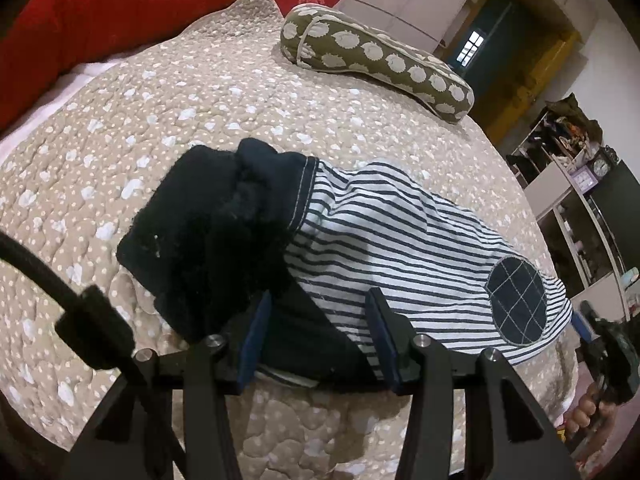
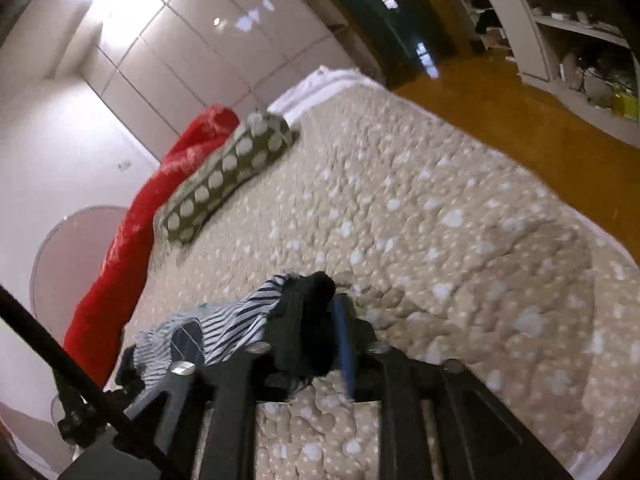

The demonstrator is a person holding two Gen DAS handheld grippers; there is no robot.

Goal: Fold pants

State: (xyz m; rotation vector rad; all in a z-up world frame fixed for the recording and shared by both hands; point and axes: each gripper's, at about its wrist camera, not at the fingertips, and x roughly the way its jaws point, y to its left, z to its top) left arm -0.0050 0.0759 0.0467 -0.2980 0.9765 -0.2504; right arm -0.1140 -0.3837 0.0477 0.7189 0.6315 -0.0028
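Note:
The pants are white with navy stripes, a dark waistband and a round navy knee patch. They lie folded over on the beige quilt. My left gripper is open, its blue pads on either side of the dark near edge of the pants. My right gripper is shut on a dark fold of the pants, with the striped cloth trailing to its left. The right gripper also shows in the left wrist view, at the patch end.
An olive pillow with white spots and a red blanket lie at the far side of the bed. Shelves stand to the right beyond the bed edge. The wooden floor lies beyond the bed.

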